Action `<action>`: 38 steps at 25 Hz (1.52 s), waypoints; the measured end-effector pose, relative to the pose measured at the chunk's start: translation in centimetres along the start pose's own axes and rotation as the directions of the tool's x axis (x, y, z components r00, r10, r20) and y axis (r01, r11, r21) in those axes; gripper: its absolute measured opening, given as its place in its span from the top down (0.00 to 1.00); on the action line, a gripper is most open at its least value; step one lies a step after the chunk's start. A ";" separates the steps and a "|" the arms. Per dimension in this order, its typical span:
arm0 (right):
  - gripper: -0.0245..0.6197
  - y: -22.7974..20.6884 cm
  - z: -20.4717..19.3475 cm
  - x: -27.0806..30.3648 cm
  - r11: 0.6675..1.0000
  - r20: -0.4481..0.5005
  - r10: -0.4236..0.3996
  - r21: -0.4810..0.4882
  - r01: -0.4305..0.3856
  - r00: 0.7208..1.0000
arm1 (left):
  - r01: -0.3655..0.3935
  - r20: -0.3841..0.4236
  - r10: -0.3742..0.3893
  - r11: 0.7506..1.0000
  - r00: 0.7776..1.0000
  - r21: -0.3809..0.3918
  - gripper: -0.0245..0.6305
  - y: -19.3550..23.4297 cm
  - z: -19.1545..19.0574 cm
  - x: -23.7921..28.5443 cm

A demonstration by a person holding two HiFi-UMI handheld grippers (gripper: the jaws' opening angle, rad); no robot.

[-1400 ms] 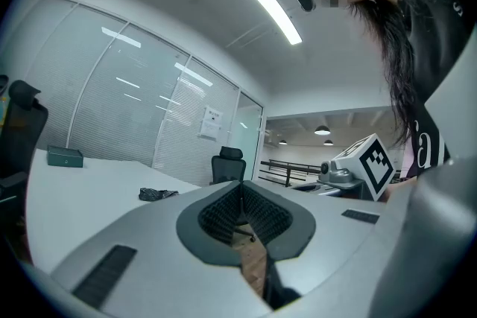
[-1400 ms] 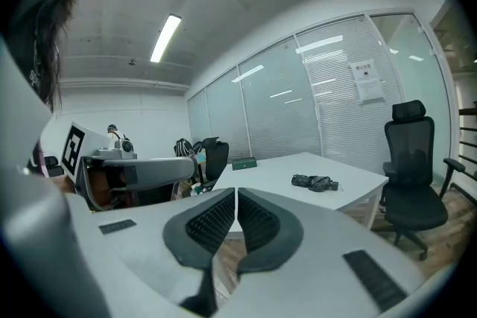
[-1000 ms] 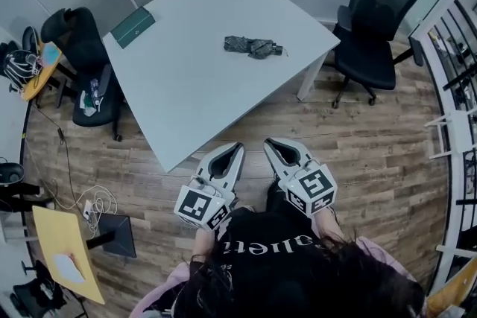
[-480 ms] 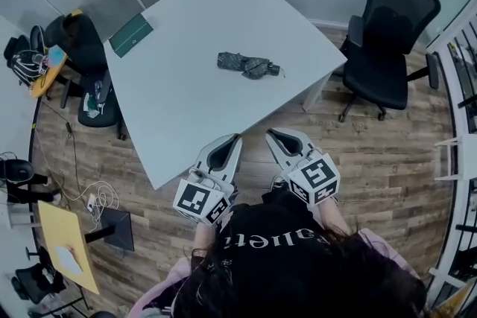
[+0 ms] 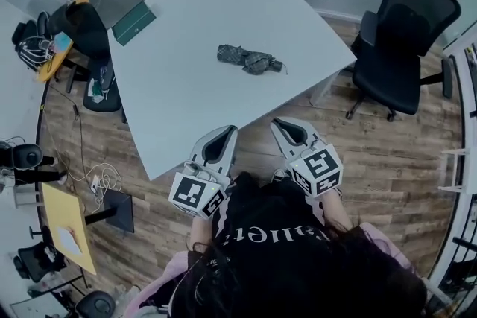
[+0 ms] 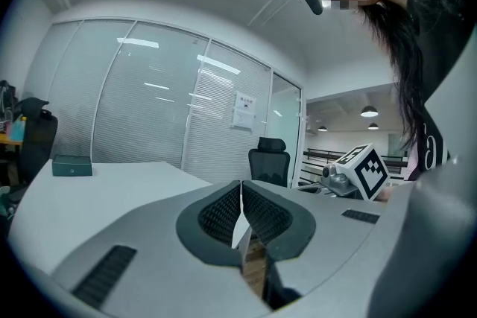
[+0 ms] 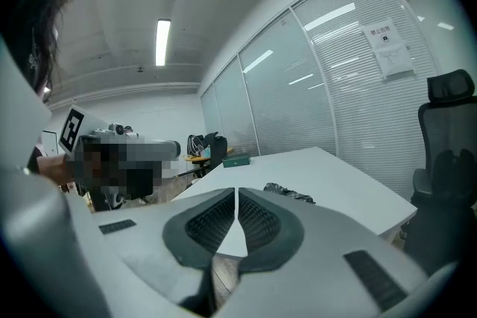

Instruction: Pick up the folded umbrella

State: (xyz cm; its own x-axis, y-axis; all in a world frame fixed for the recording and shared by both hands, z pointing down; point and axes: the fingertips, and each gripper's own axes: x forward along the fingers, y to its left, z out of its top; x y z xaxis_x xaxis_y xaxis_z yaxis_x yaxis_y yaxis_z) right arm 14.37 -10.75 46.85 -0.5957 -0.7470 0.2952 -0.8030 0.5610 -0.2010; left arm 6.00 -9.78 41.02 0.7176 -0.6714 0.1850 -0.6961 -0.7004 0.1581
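Observation:
A folded dark patterned umbrella (image 5: 250,60) lies on the white table (image 5: 186,86), right of its middle, handle end pointing right. In the right gripper view the umbrella (image 7: 289,193) shows as a low dark bundle on the tabletop beyond the jaws. My left gripper (image 5: 229,130) and right gripper (image 5: 277,123) hang side by side over the wood floor just short of the table's near edge, both pointing at the table. Both have jaws shut with nothing between them. In the left gripper view the left gripper (image 6: 240,190) faces the table (image 6: 89,194); the umbrella is hidden there.
A dark green box (image 5: 134,22) lies near the table's far left corner. A black office chair (image 5: 399,48) stands right of the table, another chair (image 5: 86,37) with clutter at the left. A yellow side table (image 5: 67,234) and cables sit on the floor at lower left.
Both grippers and the person have moved forward toward the table; the table's near edge and the umbrella sit closer to the gripper tips. The jaws stayed shut.

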 end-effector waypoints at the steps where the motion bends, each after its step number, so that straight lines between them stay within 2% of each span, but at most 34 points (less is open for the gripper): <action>1: 0.93 -0.3 -0.1 0.3 1.000 -0.006 0.001 -0.003 -0.001 1.000 | -0.009 -0.005 0.009 1.000 1.000 -0.002 0.93 0.2 -0.1 0.1; 7: 0.93 -1.9 -0.7 2.6 1.000 -0.039 0.013 -0.016 -0.014 0.999 | -0.040 -0.022 0.040 0.999 0.999 -0.003 0.92 1.8 -0.6 0.6; 16: 0.92 -5.0 0.5 9.0 0.994 -0.095 0.021 -0.102 -0.031 0.995 | -0.042 -0.017 0.042 0.999 0.999 0.003 0.92 6.3 -0.7 2.9; 22: 0.91 -7.8 0.5 14.8 0.983 -0.193 0.011 -0.180 -0.046 0.981 | -0.045 -0.014 0.045 0.999 0.999 -0.016 0.92 10.6 -0.4 4.2; 24: 0.85 -8.8 0.0 17.0 0.979 -0.235 0.019 -0.194 -0.066 0.972 | -0.047 -0.017 0.047 0.999 0.999 -0.019 0.92 11.9 -0.4 4.5; 28: 0.77 -10.5 -1.6 21.4 0.966 -0.329 0.027 -0.236 -0.110 0.944 | -0.042 -0.021 0.042 0.999 0.999 -0.025 0.92 14.0 -0.2 4.9; 31: 0.70 -11.8 -3.3 24.5 0.955 -0.408 0.022 -0.262 -0.140 0.913 | -0.043 -0.027 0.043 0.999 0.999 -0.029 0.92 15.6 -0.2 5.0; 35: 0.62 -13.3 -5.8 27.7 0.938 -0.524 0.021 -0.283 -0.197 0.852 | -0.058 -0.027 0.056 0.997 0.998 -0.047 0.92 17.5 -0.4 4.9; 38: 0.57 -14.3 -8.0 29.7 0.922 -0.612 0.022 -0.294 -0.253 0.791 | -0.075 -0.029 0.073 0.995 0.997 -0.062 0.92 18.9 -0.7 4.6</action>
State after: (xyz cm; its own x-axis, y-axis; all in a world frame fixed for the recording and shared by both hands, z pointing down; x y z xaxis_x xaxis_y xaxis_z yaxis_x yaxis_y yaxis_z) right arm 8.25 -38.08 65.99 -0.4788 -0.3600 0.8007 -0.5850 0.8109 0.0147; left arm -3.83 -25.90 45.57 0.6636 -0.7136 0.2244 -0.7481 -0.6317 0.2033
